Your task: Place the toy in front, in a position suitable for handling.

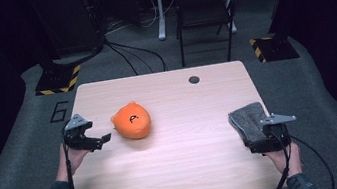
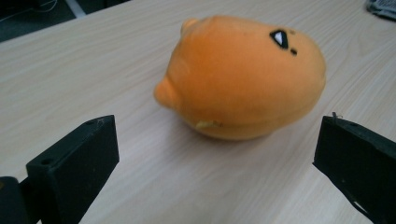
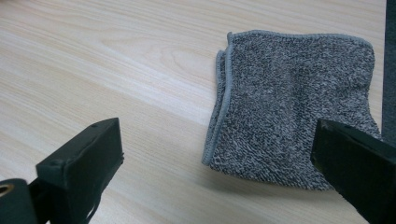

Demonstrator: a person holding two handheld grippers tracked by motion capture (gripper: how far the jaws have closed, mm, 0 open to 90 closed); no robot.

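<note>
Orange plush toy (image 2: pixel 243 77), lying on its side on the counter (image 1: pixel 187 162) left of centre; your left gripper (image 1: pixel 93 139) is just beside it, fingers spread wide and empty, lined up to straddle it. Grey folded towel (image 3: pixel 294 102) at the counter's right edge; your right gripper (image 1: pixel 265 145) hovers at its near end, fingers likewise wide and empty.

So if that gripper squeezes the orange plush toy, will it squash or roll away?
The orange plush toy looks soft and stuffed, so it would probably dent between the open left gripper. Its rounded body might rock if nudged, though the flattish underside and fabric likely stop rolling. Probably light.
</note>
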